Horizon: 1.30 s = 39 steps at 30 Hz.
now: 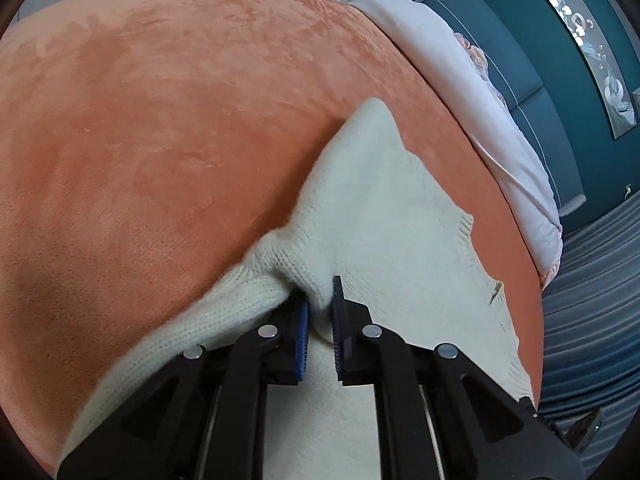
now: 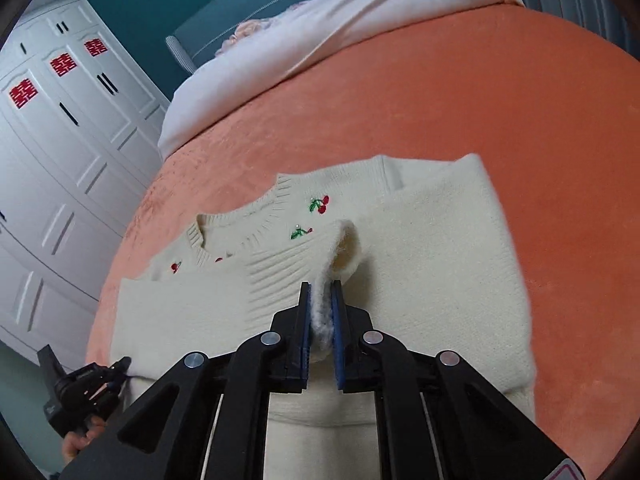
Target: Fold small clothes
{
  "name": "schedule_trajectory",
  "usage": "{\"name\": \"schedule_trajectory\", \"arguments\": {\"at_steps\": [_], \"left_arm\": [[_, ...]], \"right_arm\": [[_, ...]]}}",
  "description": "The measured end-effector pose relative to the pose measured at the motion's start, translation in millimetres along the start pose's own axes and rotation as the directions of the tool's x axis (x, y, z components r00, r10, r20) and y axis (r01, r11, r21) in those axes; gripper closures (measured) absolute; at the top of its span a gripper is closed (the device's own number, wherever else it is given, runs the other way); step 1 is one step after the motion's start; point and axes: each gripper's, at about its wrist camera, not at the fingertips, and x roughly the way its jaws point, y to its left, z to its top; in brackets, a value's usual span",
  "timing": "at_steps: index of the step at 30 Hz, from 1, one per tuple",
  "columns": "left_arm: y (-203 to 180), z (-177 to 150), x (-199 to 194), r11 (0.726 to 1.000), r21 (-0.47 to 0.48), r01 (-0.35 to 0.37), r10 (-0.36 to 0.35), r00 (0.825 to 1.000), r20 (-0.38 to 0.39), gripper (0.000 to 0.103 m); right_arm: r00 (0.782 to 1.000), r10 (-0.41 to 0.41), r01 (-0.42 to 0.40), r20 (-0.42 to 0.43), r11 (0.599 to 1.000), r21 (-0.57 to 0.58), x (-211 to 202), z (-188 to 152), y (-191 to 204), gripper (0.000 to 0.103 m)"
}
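- A cream knitted sweater with little red cherries sewn near the neck (image 2: 420, 240) lies flat on the soft orange blanket (image 2: 500, 100) that covers the bed.
- My left gripper (image 1: 320, 312) is at the sweater's left edge. Its jaws are pinched on a bunch of the cream knit, and the wool bulges up between the blue pads (image 1: 304, 320).
- From my right side I can see that left gripper down in the corner, touching the sweater's edge.
- My right gripper (image 2: 321, 300) is over the middle of the sweater. Its jaws squeeze a fuzzy fold of the knit, lifted into a small loop just in front of my fingertips.
- A white quilt (image 2: 320, 40) is heaped at the far end of the bed, well apart from the sweater.
- White wardrobe doors with red paper signs (image 2: 60, 92) stand beside the bed.
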Motion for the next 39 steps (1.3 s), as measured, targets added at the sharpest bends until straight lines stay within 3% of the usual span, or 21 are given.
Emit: {"name": "schedule_trajectory", "arguments": {"at_steps": [2, 6, 8, 9, 11, 14, 16, 18, 20, 21, 23, 25, 27, 28, 29, 31, 32, 33, 34, 35, 39], "left_arm": [[-3, -2, 1, 0.999, 0.035, -0.015, 0.014, 1.000, 0.007, 0.093], [-1, -1, 1, 0.998, 0.064, -0.012, 0.012, 1.000, 0.002, 0.093], [1, -1, 2, 0.998, 0.066, -0.007, 0.007, 1.000, 0.004, 0.092], [0, -2, 3, 0.997, 0.072, -0.009, 0.009, 1.000, 0.007, 0.092], [-2, -4, 2, 0.996, 0.091, -0.018, 0.016, 1.000, 0.020, 0.092], [-2, -8, 1, 0.994, 0.108, -0.020, 0.016, 0.999, 0.037, 0.092], [-2, -8, 1, 0.994, 0.105, -0.019, 0.016, 0.999, 0.036, 0.092], [-2, -6, 1, 0.994, 0.110, -0.019, 0.016, 0.999, 0.027, 0.092], [-2, -4, 0, 0.992, 0.123, -0.013, 0.012, 1.000, 0.012, 0.092], [-2, -3, 0, 0.992, 0.129, -0.005, 0.005, 1.000, 0.004, 0.092], [0, -1, 0, 0.989, 0.147, 0.014, -0.013, 1.000, -0.008, 0.092], [3, -2, 1, 0.986, 0.163, 0.031, -0.030, 0.999, -0.010, 0.092], [4, -2, -1, 0.985, 0.167, 0.041, -0.039, 0.999, -0.016, 0.092], [5, -1, -4, 0.986, 0.162, 0.046, -0.043, 0.999, -0.025, 0.091], [6, 0, -10, 0.987, 0.155, 0.046, -0.041, 0.999, -0.034, 0.090], [10, -2, -30, 0.987, 0.153, 0.049, -0.042, 0.998, -0.050, 0.080], [14, -4, -43, 0.986, 0.161, 0.038, -0.030, 0.998, -0.053, 0.076], [20, -8, -58, 0.984, 0.175, 0.027, -0.018, 0.998, -0.054, 0.068], [26, -13, -72, 0.982, 0.188, 0.020, -0.009, 0.998, -0.057, 0.063], [34, -20, -89, 0.979, 0.202, 0.013, 0.000, 0.998, -0.065, 0.060], [73, -55, -140, 0.977, 0.208, -0.051, 0.080, 0.988, -0.135, 0.043]], "right_arm": [[0.992, -0.043, 0.044, -0.119, 0.999, 0.004, 35, -15, -14, 0.096], [0.998, 0.003, -0.001, -0.063, 1.000, 0.023, 10, -1, -2, 0.093], [0.992, -0.123, 0.123, -0.022, 0.992, 0.003, -4, 2, 6, 0.082], [0.986, -0.164, 0.164, 0.016, 0.986, -0.004, -15, 3, 10, 0.082], [0.994, -0.087, 0.088, 0.064, 0.996, -0.009, -30, 4, 24, 0.082], [0.995, 0.081, -0.086, -0.051, 0.990, -0.109, -6, 2, 79, 0.084], [0.984, 0.122, -0.146, -0.130, 0.970, -0.196, 22, -4, 113, 0.084], [0.978, 0.080, -0.124, -0.192, 0.965, -0.233, 59, -9, 124, 0.090], [0.979, 0.013, -0.061, -0.204, 0.971, -0.231, 78, -9, 103, 0.103], [0.982, 0.018, -0.055, -0.188, 0.979, -0.196, 76, -4, 83, 0.103], [0.988, 0.036, -0.046, -0.149, 0.997, -0.065, 55, 4, 33, 0.103], [0.994, -0.051, 0.052, -0.098, 0.999, 0.004, 24, 4, -15, 0.103], [0.980, -0.183, 0.188, -0.076, 0.981, 0.056, -13, -1, -56, 0.103], [0.983, -0.171, 0.176, -0.062, 0.981, 0.082, -35, -7, -70, 0.103], [0.977, -0.205, 0.209, -0.053, 0.974, 0.086, -58, -13, -77, 0.088], [0.963, -0.269, 0.270, -0.031, 0.962, 0.039, -101, -32, -81, 0.087], [0.964, -0.265, 0.266, -0.031, 0.964, 0.014, -121, -45, -79, 0.077], [0.966, -0.255, 0.255, -0.041, 0.967, -0.001, -135, -58, -77, 0.068], [0.967, -0.251, 0.250, -0.055, 0.968, -0.009, -151, -75, -73, 0.046], [0.969, -0.238, 0.238, -0.066, 0.971, -0.006, -168, -94, -81, 0.038], [0.958, -0.198, 0.199, -0.209, 0.980, -0.014, -195, -164, -75, 0.038]]}}
